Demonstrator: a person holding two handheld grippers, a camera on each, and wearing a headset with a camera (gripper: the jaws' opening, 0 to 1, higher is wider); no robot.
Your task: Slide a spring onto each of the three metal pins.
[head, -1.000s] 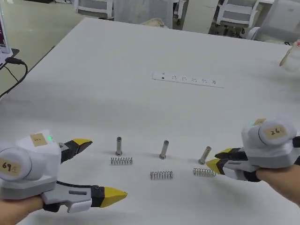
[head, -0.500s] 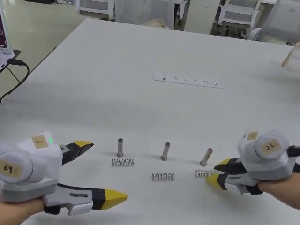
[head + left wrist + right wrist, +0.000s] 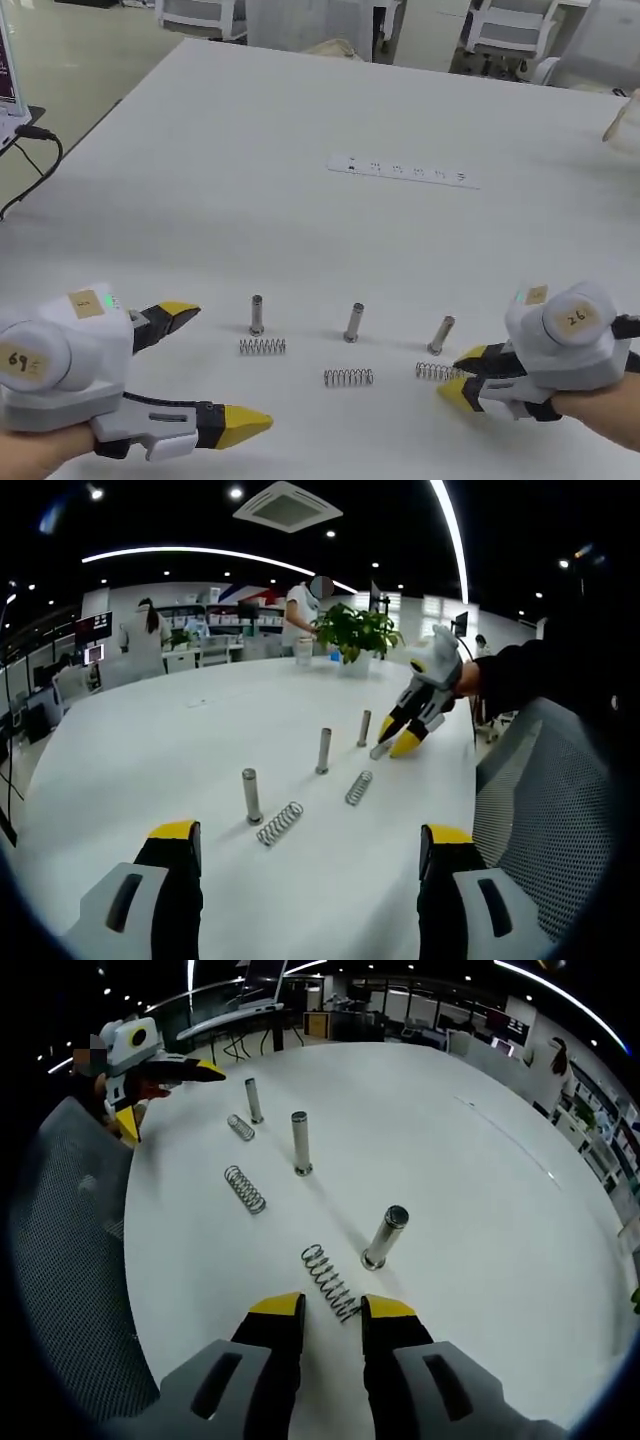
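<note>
Springs lay flat on the table (image 3: 300, 230) in the lower middle of the head view: left spring (image 3: 262, 346), middle spring (image 3: 348, 377) and right spring (image 3: 435, 371), each just in front of an upright pin (image 3: 353, 322). Right gripper (image 3: 452, 372), lower right, had its jaws released but narrow, straddling the right spring's near end. At lower left, left gripper (image 3: 226, 365) gaped wide, holding nothing.

Bench: white, wide top (image 3: 300, 110).
Power strip (image 3: 405, 171): white, flat on the bench, well ahead of the left gripper (image 3: 222, 365) and the right gripper (image 3: 455, 372).
Office chairs (image 3: 497, 30): pale, at the bench's far edge.
Floor (image 3: 70, 60): pale, beyond the left gripper.
Ceiling: dark, with a curved light strip (image 3: 240, 555) and a square vent (image 3: 287, 505).
Potted plant (image 3: 355, 630): green, at the bench's far end.
</note>
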